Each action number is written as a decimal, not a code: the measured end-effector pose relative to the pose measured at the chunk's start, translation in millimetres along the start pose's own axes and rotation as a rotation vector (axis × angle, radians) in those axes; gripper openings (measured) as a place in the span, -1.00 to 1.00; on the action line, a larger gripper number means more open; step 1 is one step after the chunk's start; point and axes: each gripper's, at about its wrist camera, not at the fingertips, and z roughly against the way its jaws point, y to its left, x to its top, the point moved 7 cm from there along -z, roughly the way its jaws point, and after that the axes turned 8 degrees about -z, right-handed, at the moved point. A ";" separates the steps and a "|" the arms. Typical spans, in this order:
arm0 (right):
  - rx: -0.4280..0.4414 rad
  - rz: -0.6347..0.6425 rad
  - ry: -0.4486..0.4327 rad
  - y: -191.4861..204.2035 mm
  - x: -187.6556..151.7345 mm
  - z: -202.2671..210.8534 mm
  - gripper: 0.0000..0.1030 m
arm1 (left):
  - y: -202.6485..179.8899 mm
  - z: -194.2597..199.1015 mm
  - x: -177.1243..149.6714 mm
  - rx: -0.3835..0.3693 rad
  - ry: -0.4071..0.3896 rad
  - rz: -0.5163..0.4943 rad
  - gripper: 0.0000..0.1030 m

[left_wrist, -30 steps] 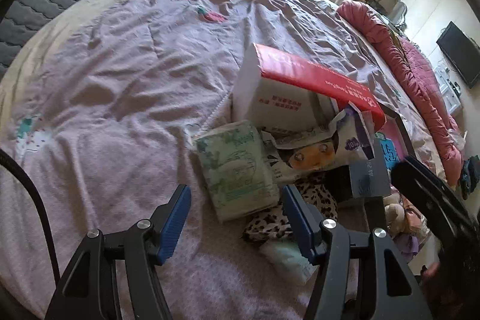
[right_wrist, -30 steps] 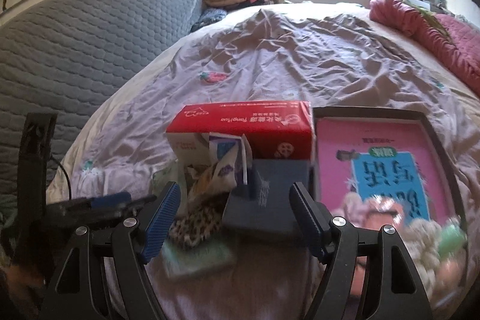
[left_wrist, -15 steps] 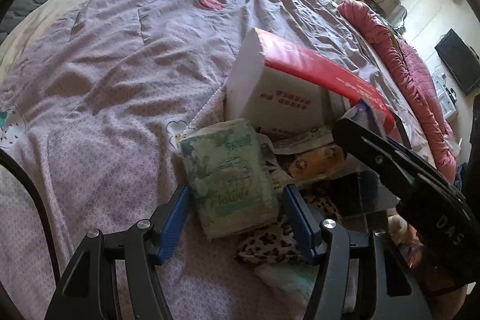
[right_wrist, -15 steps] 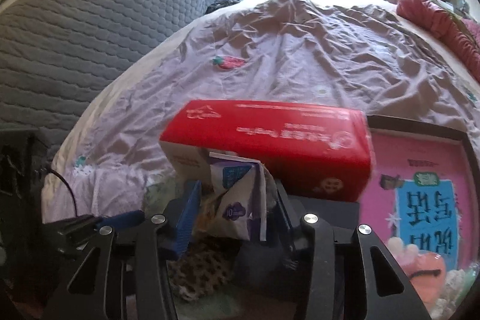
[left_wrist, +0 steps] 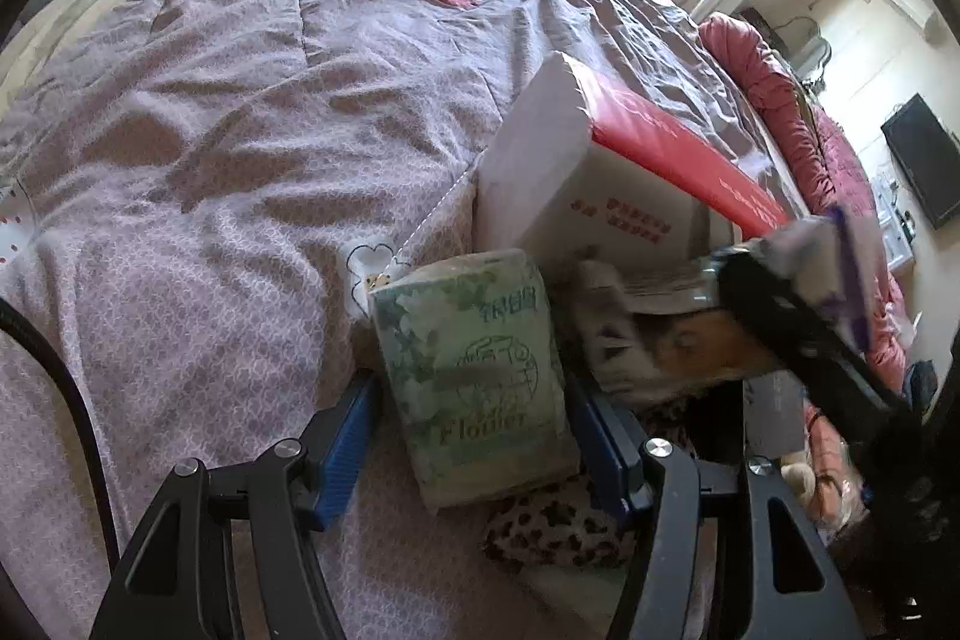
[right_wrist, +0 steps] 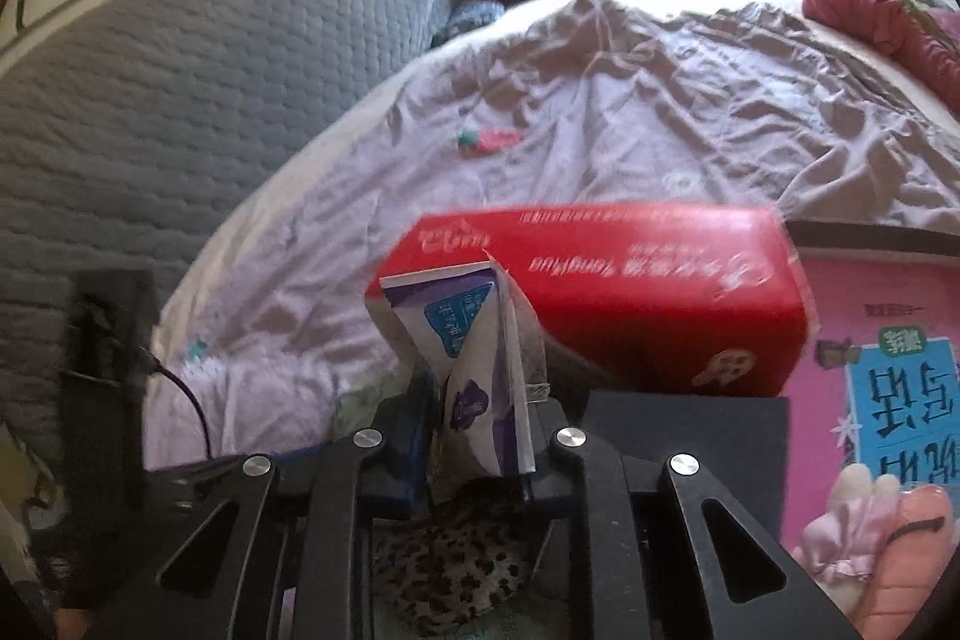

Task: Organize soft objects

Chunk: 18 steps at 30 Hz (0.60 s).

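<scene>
The step in hand is a double pick-up from the pile on the bed (left_wrist: 240,148). The right tool (right_wrist: 480,436) is closing on a purple-and-white packet (right_wrist: 474,370) standing before the red box (right_wrist: 630,292), pads already pressing it. The left tool (left_wrist: 474,436) stands apart around the green tissue pack (left_wrist: 480,370); next it likely needs to squeeze gently and lift.

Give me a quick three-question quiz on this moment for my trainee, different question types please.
1. True or false: the green tissue pack sits between the fingers of the left claw.
2. Multiple choice: what is between the closing fingers of the right claw? A. the red box B. the purple and white packet C. the leopard-print cloth
3. Fill in: the red box lies on the ___ bedsheet.

Key:
1. True.
2. B, the purple and white packet.
3. Lilac.
</scene>
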 end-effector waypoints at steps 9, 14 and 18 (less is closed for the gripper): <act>0.030 -0.030 -0.053 -2.4 4.7 32.0 -0.57 | 1.8 -9.4 4.2 -0.006 -0.004 0.019 -0.06; 0.046 -0.024 -0.061 4.1 1.8 47.2 -0.57 | -2.7 -7.7 1.9 0.023 -0.015 -0.052 -0.16; 0.057 -0.024 -0.070 8.3 -2.0 59.0 -0.57 | -2.6 4.4 0.9 0.002 -0.040 -0.051 -0.17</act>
